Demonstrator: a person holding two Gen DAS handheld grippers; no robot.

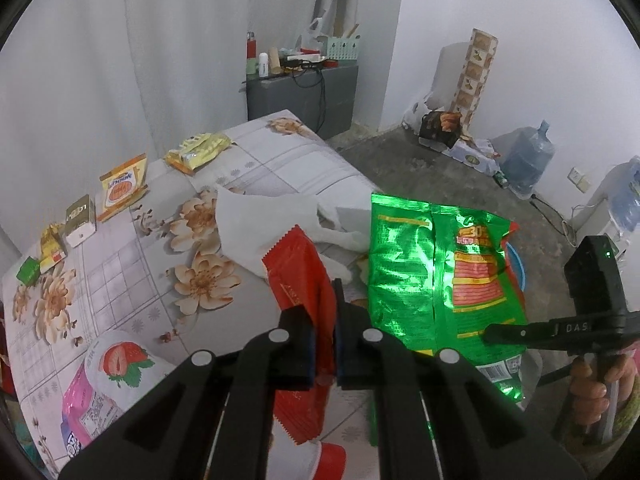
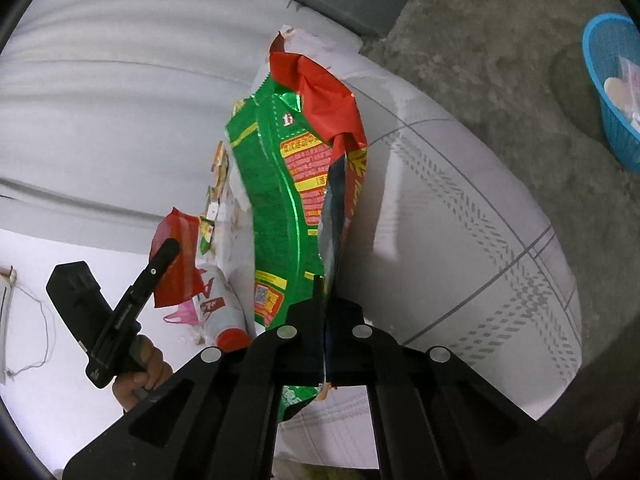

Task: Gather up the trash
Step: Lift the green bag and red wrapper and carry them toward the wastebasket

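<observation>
My left gripper is shut on a red wrapper, which stands up between its pads above the floral table. Right of it hangs a crumpled green chip bag, pinched at its lower edge by my right gripper. In the right wrist view the right gripper is shut on the green bag, whose top is red. The left gripper shows at lower left with the red wrapper. A blue basket with some pieces inside stands on the floor at the upper right.
White tissue paper lies crumpled mid-table. A strawberry-labelled bottle lies near the front edge. Several snack packets line the far left side. A grey cabinet, water jugs and bags stand on the concrete floor.
</observation>
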